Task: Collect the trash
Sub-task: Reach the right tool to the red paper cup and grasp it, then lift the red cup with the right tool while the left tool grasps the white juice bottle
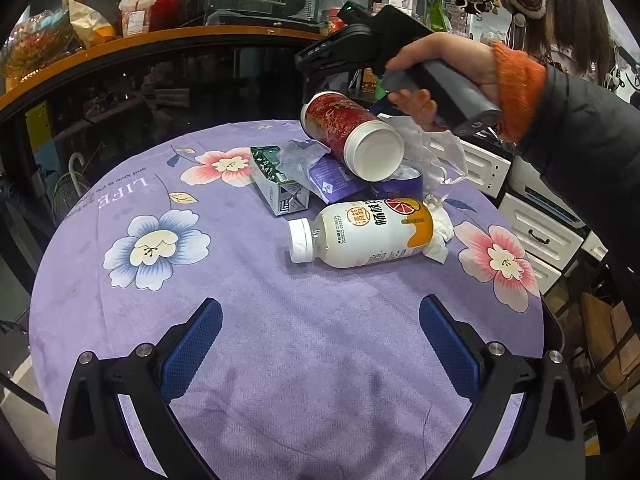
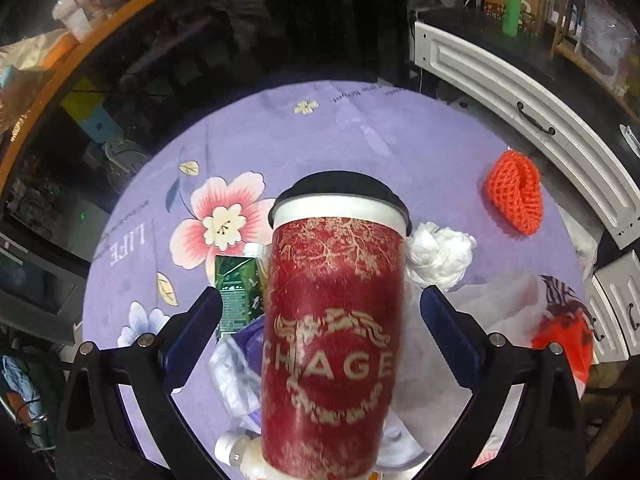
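Observation:
A red paper cup with a black lid (image 2: 336, 320) lies between the wide-spread fingers of my right gripper (image 2: 320, 304), which do not touch it. In the left wrist view the cup (image 1: 352, 136) tilts over the trash pile, its white base toward me, with the right gripper (image 1: 320, 60) above its far end. The pile holds a white drink bottle (image 1: 360, 236), a green carton (image 1: 276, 184), purple wrappers (image 1: 332, 180), clear plastic (image 1: 436, 152) and a crumpled tissue (image 1: 440, 228). My left gripper (image 1: 320, 320) is open and empty over the near tablecloth.
The round table has a purple flowered cloth (image 1: 160, 280). An orange knitted piece (image 2: 516, 196) and a clear bag with red contents (image 2: 560, 328) lie at its right. A dark glass counter (image 1: 160, 80) stands behind; white drawers (image 1: 540, 232) stand to the right.

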Demonstrator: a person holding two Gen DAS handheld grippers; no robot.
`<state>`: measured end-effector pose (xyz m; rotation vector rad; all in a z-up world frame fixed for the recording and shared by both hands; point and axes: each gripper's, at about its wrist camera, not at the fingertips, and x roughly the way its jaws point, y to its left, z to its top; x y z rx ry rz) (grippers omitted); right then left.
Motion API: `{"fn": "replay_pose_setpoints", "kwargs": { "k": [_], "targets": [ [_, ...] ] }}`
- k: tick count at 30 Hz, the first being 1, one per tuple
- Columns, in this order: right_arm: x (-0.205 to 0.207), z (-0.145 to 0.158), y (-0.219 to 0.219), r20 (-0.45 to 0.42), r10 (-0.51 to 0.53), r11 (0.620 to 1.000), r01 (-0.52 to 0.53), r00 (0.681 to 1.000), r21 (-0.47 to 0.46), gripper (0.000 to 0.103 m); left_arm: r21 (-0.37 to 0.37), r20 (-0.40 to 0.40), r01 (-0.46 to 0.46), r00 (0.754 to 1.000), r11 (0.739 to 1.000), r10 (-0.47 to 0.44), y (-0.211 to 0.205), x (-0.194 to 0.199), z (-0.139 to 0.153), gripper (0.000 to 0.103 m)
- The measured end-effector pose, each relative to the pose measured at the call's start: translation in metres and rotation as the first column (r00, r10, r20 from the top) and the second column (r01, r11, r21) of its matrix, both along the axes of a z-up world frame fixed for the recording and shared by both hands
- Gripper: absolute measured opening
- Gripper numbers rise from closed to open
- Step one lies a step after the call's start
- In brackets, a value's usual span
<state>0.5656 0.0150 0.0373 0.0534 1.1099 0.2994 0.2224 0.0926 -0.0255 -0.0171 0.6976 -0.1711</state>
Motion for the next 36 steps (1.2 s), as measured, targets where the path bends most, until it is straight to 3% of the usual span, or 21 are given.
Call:
{"fn": "replay_pose_setpoints", "kwargs": {
  "k": [6, 8, 10, 11, 16, 23, 30, 33, 36],
  "targets": [
    [0.016, -0.016, 0.012, -0.024, 0.015, 0.998, -0.016, 1.0, -0.063, 0.098, -0.025, -0.014, 0.003, 1.0, 1.0, -0.003, 0.004, 0.011, -0.008, 0.098],
    [0.019, -0.02, 0.016, -0.024, 0.021, 0.996, -0.023, 0.999, -0.084, 0.094, -0.029, -0.02, 0.003, 1.0, 1.0, -0.003, 0.005, 0.013, -0.011, 0.098],
    [0.02, -0.023, 0.015, -0.03, 0.021, 0.996, -0.024, 0.999, -0.092, 0.081, -0.028, -0.027, 0.002, 1.0, 1.0, -0.003, 0.006, 0.015, -0.014, 0.098],
    [0.021, -0.025, 0.015, -0.033, 0.023, 0.996, -0.026, 0.999, -0.09, 0.08, -0.028, -0.03, 0.004, 1.0, 1.0, -0.005, 0.006, 0.016, -0.015, 0.098],
    [0.016, -0.017, 0.006, -0.012, 0.038, 0.999, -0.038, 0.999, -0.032, 0.079, -0.02, -0.032, 0.02, 0.999, 1.0, -0.021, 0.004, 0.019, -0.016, 0.098],
    [-0.022, 0.02, -0.011, 0.121, 0.105, 0.991, -0.113, 0.987, 0.068, 0.079, 0.054, 0.004, 0.114, 0.993, 0.992, -0.115, -0.004, 0.029, -0.006, 0.098],
    [-0.078, 0.062, -0.039, 0.321, 0.125, 0.976, -0.175, 0.939, 0.13, 0.079, 0.181, -0.029, 0.236, 0.972, 0.955, -0.235, -0.015, 0.056, -0.004, 0.098],
    [-0.099, 0.075, -0.053, 0.381, 0.111, 0.972, -0.181, 0.918, 0.152, 0.079, 0.239, -0.014, 0.312, 0.948, 0.919, -0.318, -0.026, 0.062, 0.001, 0.098],
    [-0.112, 0.085, -0.068, 0.418, 0.095, 0.969, -0.18, 0.904, 0.17, 0.079, 0.3, -0.038, 0.399, 0.913, 0.867, -0.407, -0.041, 0.07, 0.005, 0.096]
  ]
}}
